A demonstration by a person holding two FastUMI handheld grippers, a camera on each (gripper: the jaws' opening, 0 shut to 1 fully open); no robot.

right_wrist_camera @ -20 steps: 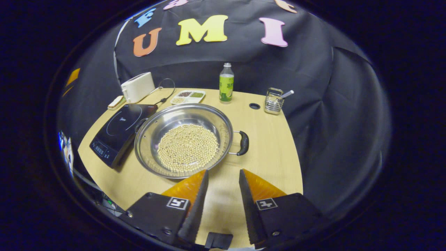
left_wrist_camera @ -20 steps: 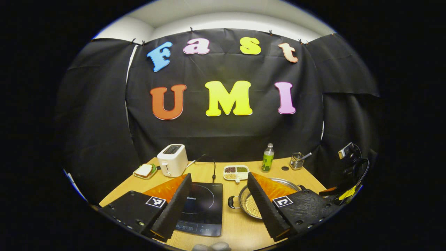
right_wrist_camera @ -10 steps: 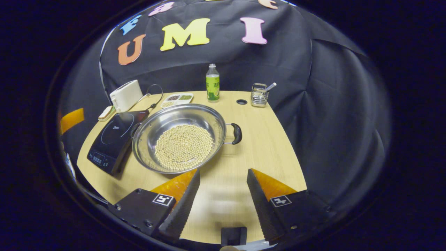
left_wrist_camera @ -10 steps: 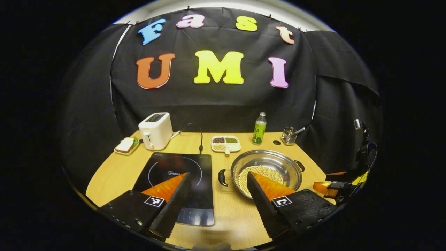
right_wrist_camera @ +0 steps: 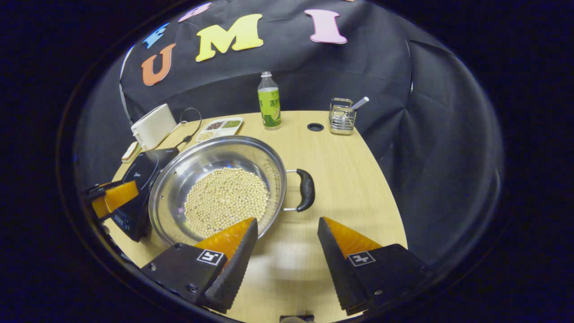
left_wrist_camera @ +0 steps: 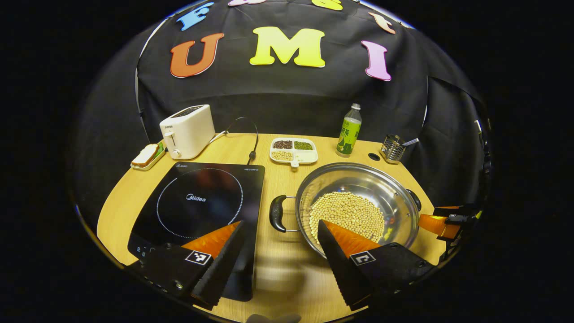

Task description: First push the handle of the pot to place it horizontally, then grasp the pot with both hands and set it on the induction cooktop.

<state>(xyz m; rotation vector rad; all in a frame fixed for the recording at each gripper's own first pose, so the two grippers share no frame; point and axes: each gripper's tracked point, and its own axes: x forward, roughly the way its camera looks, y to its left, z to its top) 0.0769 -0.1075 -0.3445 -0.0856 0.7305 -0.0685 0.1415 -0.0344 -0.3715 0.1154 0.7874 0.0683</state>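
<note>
A steel pot holding pale beans sits on the wooden table, to the right of the black induction cooktop. The pot's two black handles point left and right. My left gripper is open just in front of the left handle, touching nothing. In the right gripper view the pot is left of centre, and its near handle lies a little ahead of my open right gripper. The cooktop is partly hidden behind the pot.
Along the back of the table stand a white toaster, a sandwich on a small plate, a divided dish of grains, a green bottle and a wire holder. Bare table lies right of the pot.
Both grippers have come forward and tipped down toward the pot, each nearing a handle. The right gripper opened wider than a second ago. The pot has not moved.
</note>
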